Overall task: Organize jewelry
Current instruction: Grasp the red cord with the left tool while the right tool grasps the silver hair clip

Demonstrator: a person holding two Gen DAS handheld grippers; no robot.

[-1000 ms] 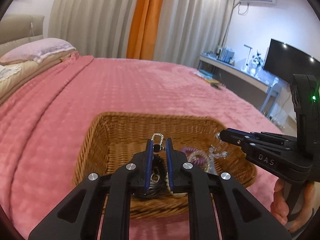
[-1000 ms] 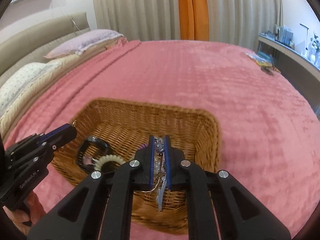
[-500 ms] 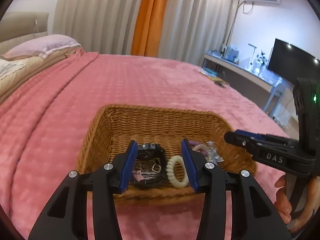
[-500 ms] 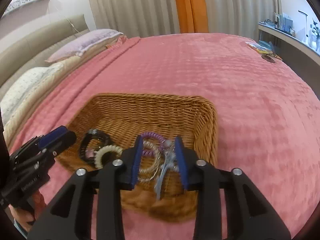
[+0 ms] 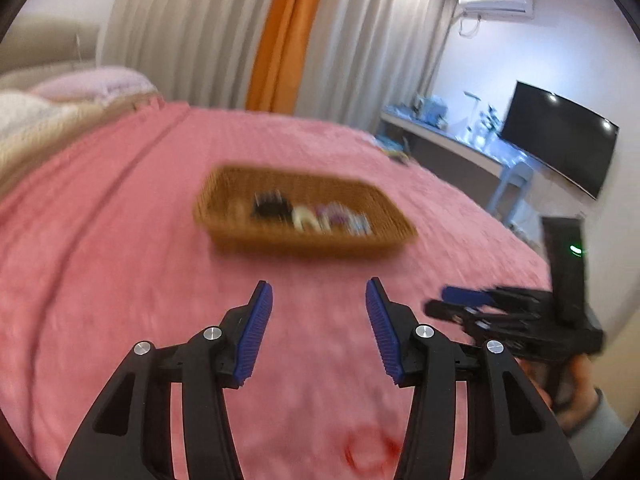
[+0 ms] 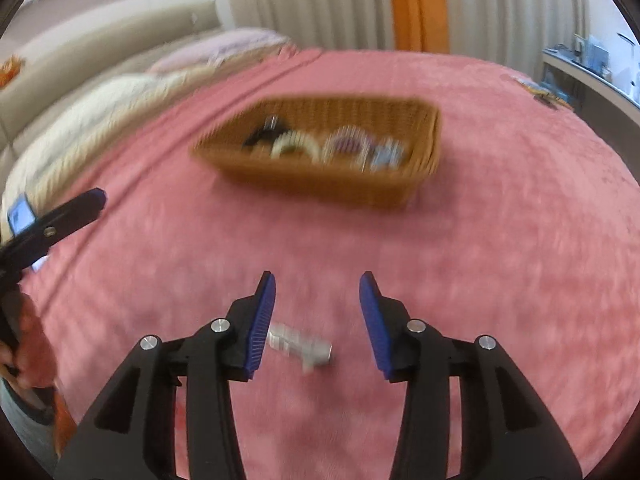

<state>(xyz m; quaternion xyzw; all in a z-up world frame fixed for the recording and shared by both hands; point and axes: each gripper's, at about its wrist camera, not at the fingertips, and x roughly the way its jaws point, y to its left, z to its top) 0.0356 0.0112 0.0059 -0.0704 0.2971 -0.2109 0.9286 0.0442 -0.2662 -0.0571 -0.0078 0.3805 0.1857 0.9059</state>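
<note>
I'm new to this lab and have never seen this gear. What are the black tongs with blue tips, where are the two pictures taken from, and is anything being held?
There is no robot here: a person holds a hand-operated two-finger gripper in each hand, each with a camera looking along its fingers. One picture looks out from the left gripper, the other from the right gripper; each also catches the other at its edge. Both are open and hold nothing. They hang above a bed with a pink blanket. On it stands a wicker basket holding blurred jewelry, including a black piece, a cream coil ring and a purple one. A small silver item lies on the blanket between the right gripper's fingers; a red ring-like thing lies near the left.
</note>
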